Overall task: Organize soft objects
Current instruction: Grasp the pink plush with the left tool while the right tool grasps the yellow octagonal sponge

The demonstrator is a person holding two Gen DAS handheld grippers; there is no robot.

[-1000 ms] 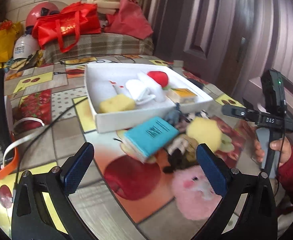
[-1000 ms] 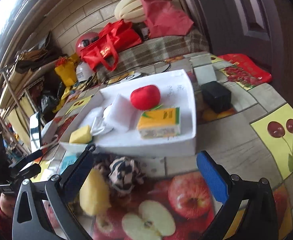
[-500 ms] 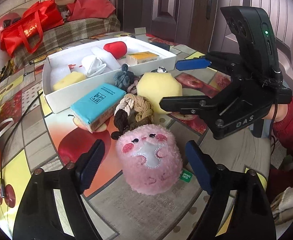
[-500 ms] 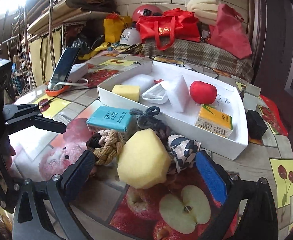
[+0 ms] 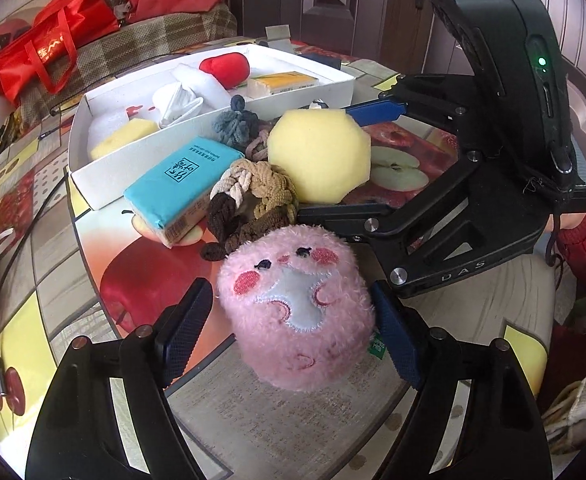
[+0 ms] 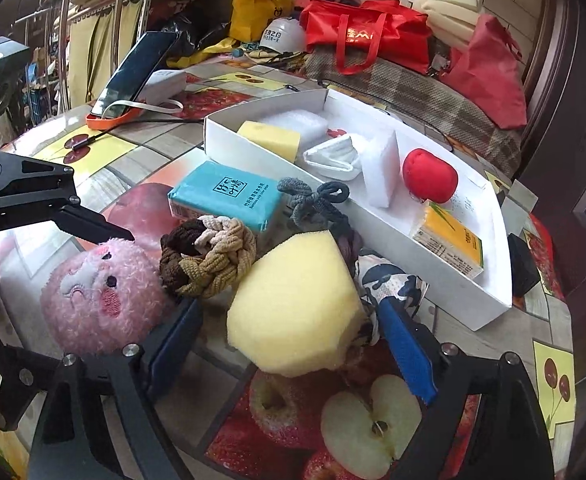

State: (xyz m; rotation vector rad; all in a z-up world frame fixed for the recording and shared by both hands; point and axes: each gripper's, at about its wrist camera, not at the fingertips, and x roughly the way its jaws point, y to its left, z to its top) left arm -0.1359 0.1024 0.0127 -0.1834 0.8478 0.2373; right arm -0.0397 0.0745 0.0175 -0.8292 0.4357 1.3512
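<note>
The pink plush toy [image 5: 297, 308] sits on the tabletop [image 5: 293, 412] between the left gripper [image 5: 293, 320]'s wide-open jaws, unclamped. At its 1 o'clock, the yellow sponge [image 6: 293, 304] lies between the right gripper [image 6: 293, 340]'s spread jaws. The white box [image 6: 453, 276] lies beyond, against a cluttered brick-walled room.

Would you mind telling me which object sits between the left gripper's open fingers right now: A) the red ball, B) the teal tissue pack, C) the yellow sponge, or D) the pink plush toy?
D: the left gripper is open around the pink plush toy, while the yellow sponge sits between the right gripper's fingers.
</note>
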